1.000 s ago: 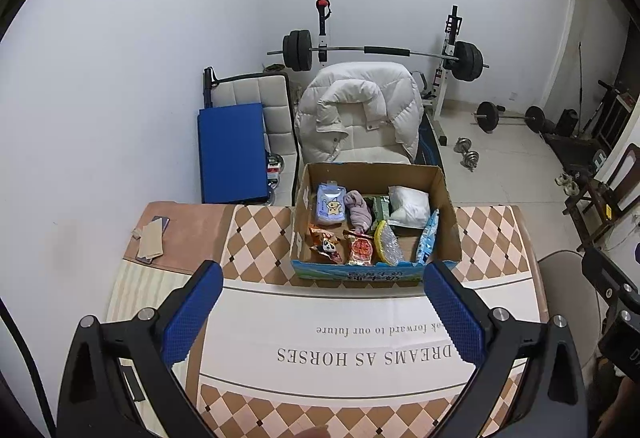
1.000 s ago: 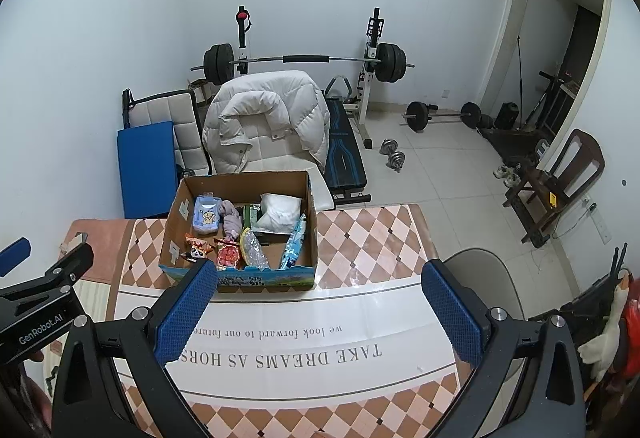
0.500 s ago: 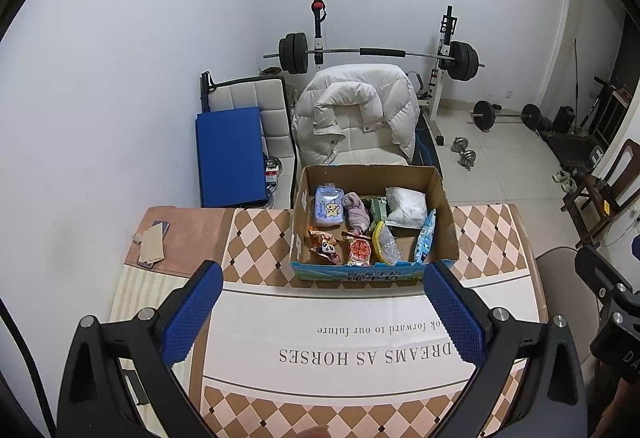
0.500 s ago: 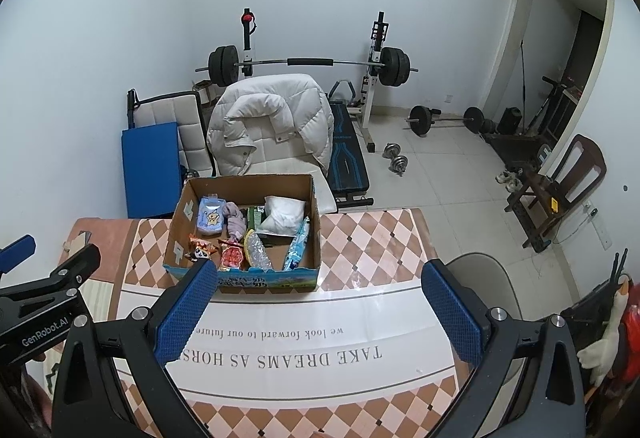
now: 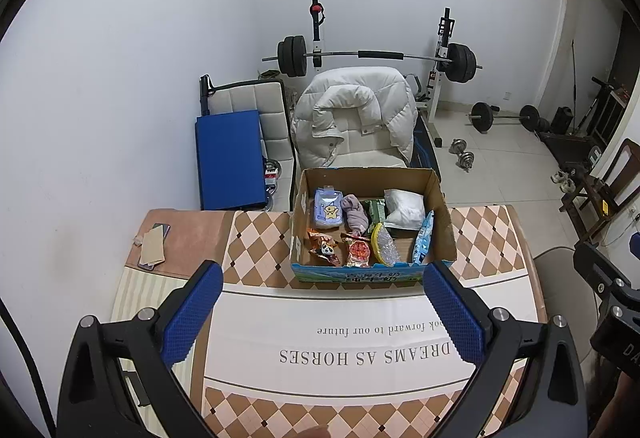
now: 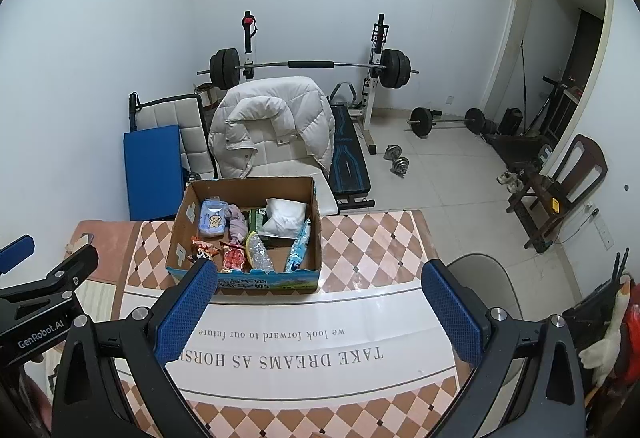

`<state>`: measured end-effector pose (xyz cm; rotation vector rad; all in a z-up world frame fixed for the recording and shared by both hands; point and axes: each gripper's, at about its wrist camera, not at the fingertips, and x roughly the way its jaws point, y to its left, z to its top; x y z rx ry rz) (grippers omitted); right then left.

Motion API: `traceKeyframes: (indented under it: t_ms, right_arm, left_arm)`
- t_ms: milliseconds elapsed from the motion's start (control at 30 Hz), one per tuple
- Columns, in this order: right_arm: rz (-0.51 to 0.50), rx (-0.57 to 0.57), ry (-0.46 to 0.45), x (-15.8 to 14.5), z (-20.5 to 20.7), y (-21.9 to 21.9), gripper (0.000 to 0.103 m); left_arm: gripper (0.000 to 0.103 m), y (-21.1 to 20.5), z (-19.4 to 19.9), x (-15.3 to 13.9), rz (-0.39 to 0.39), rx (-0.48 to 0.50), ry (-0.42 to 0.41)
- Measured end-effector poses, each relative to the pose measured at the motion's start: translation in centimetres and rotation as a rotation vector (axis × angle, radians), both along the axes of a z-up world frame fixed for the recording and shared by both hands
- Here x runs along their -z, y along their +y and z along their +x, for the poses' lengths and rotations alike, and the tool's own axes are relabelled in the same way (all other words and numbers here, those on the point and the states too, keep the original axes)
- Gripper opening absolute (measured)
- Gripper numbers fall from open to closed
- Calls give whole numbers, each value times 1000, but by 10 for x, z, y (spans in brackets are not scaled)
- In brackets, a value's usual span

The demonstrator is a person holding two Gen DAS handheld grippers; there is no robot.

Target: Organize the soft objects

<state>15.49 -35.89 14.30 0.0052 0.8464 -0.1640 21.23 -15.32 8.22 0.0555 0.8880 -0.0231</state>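
Left of the box (image 5: 362, 274) on the table (image 5: 260, 238), the left gripper (image 5: 322, 278) hovers with its jaws spread wide, holding nothing. Inside the box lie a blue pack (image 5: 328, 209), a pink cloth (image 5: 355, 212), snack bags (image 5: 324, 247) and a white pouch (image 5: 405, 207). Right of the box, the right gripper (image 6: 318, 276) is likewise spread and empty.

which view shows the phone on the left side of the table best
The left wrist view: the phone lies in plain sight, partly under a brown card. In the right wrist view the left gripper hides nearly all of it.
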Motion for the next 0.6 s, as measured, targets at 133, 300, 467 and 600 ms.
traceKeyframes:
  t_ms: [133,300,467,600]
  right_arm:
    - [-1,0,-2,1,0,0,103]
    - [0,-1,-2,1,0,1,103]
    - [-2,-1,-1,1,0,0,103]
    - [-2,-1,-3,2,0,1,103]
  left_arm:
    - [103,-1,0,-1,-1,1,-2]
    - [103,0,0,0,1,0,-3]
    - [103,0,-1,-1,1,-3,-4]
    - [103,-1,0,-3,-4,2,1]
